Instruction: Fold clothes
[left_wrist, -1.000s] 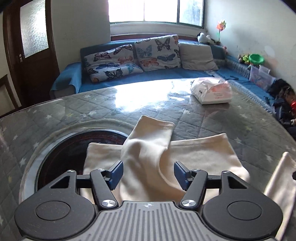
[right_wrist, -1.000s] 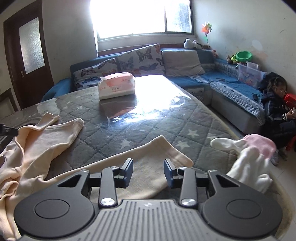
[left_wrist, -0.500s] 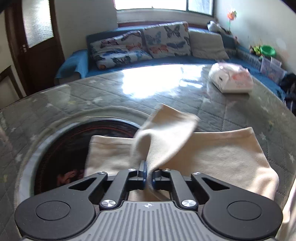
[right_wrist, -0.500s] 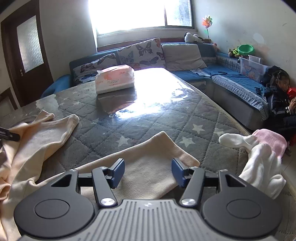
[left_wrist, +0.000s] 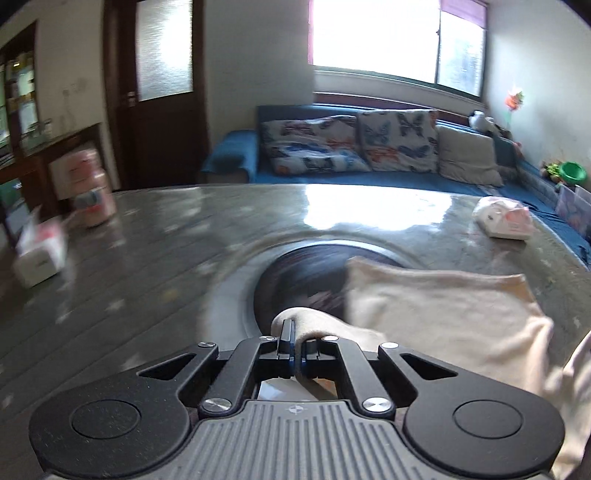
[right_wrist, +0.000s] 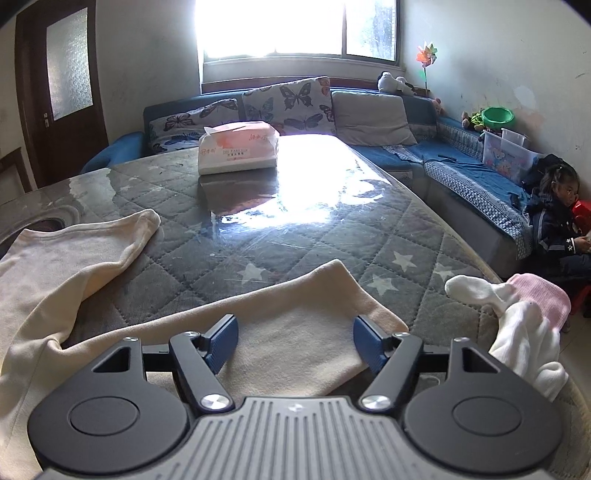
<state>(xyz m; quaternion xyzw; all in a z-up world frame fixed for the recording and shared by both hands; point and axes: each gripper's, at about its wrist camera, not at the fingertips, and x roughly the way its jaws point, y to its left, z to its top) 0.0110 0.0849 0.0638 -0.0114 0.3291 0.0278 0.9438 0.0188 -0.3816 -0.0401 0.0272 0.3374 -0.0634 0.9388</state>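
The left tool (left_wrist: 294, 345) was clamped on a fold of the cream garment (left_wrist: 439, 314), which lay on the bench (left_wrist: 147, 258) near the tissue pack (right_wrist: 238, 152). The right tool (right_wrist: 295, 338) stood apart above a cream sleeve (right_wrist: 295, 306).

A tissue pack (right_wrist: 238, 147) is lying on the quilted table (right_wrist: 332, 229), glare washing over the far end. Butterfly cushions (right_wrist: 288, 99) are leaning on the blue sofa (right_wrist: 469, 177). A child (right_wrist: 561, 218) is sitting beside it. A green bowl (right_wrist: 498, 116) is resting near a pinwheel (right_wrist: 425, 55).
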